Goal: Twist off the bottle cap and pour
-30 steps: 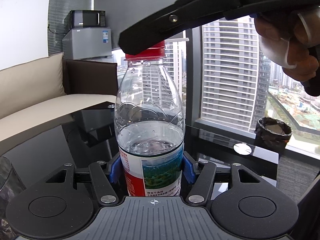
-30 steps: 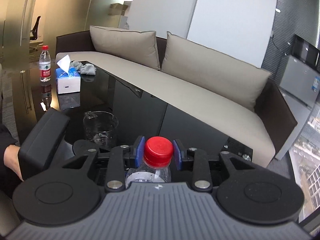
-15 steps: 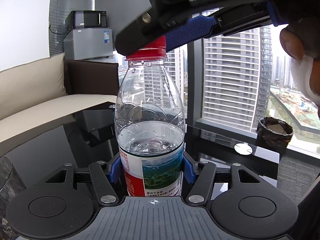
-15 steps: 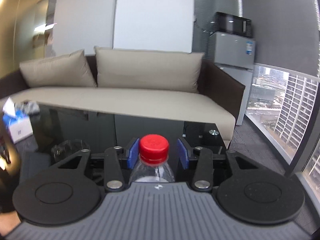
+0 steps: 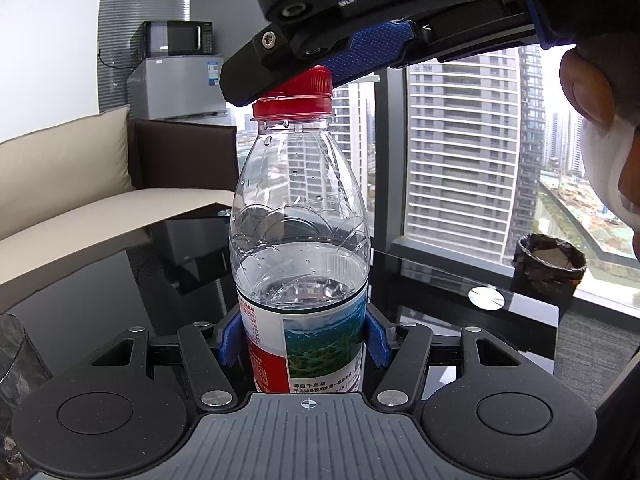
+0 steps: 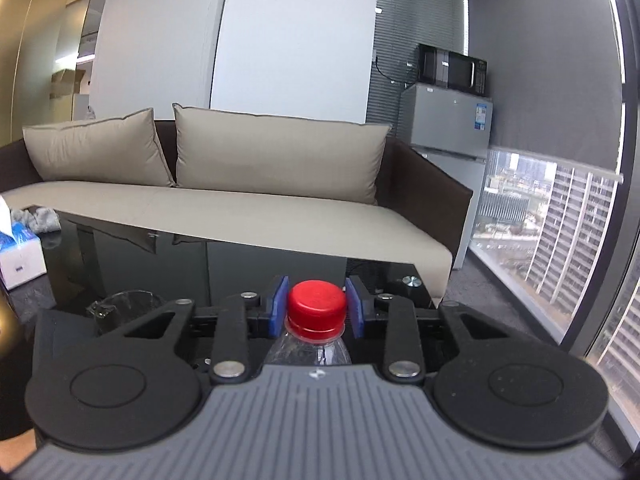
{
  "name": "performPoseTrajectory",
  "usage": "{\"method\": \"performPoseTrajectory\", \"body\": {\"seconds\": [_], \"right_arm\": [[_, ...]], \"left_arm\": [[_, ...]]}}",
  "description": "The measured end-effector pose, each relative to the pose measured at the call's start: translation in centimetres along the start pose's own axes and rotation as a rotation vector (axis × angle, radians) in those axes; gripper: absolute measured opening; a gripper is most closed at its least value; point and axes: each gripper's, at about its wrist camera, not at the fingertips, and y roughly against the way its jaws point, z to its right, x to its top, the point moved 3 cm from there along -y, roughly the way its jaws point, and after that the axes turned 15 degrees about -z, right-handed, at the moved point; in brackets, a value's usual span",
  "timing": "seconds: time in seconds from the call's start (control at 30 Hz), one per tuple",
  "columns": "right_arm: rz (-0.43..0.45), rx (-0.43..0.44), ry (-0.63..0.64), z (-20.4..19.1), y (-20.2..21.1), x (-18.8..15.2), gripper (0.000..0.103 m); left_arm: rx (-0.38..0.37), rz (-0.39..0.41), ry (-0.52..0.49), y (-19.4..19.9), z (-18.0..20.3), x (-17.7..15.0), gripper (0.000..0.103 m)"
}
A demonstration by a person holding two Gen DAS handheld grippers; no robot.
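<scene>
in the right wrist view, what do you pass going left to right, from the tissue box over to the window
tissue box → clear glass cup → red bottle cap, between the pads of the right gripper → small grey fridge with the microwave on top → window

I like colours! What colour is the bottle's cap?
Red. The cap shows best in the right wrist view.
</scene>
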Motion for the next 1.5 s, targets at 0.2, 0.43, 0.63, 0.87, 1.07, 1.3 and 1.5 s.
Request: {"method": "performPoseTrajectory", "body": {"seconds": [0.2, 0.43, 0.63, 0.87, 1.07, 1.3, 1.5], "right_arm": [[0.040, 0.036, 0.044, 0.5, -0.2, -0.5, 0.032], [0.086, 0.164, 0.102, 2.7, -0.6, -0.8, 0.031], [0.126, 0.312, 0.222, 4.9, -1.1, -0.7, 0.031], [0.024, 0.507, 0.275, 7.8, -1.4, 1.0, 0.032], [0.051, 0.366, 0.128, 6.8, 0.3, 0.5, 0.051], [0.064, 0.223, 0.002, 3.5, 1.1, -0.7, 0.051], [0.062, 0.183, -0.027, 2.5, 0.5, -0.9, 0.044]], "left_arm": [[-0.003, 0.001, 0.005, -0.1, 0.0, -0.1, 0.056], [0.000, 0.007, 0.006, -0.1, 0.0, -0.1, 0.056], [-0.001, 0.009, 0.000, 0.0, 0.0, -0.2, 0.056], [0.004, 0.012, -0.020, 0.0, 0.3, -0.2, 0.056], [0.009, 0.005, -0.011, -0.1, 0.5, -0.1, 0.056], [0.009, 0.003, -0.007, 0.0, 0.5, -0.1, 0.056], [0.004, 0.001, -0.008, 0.1, 0.4, -0.1, 0.056]]}}
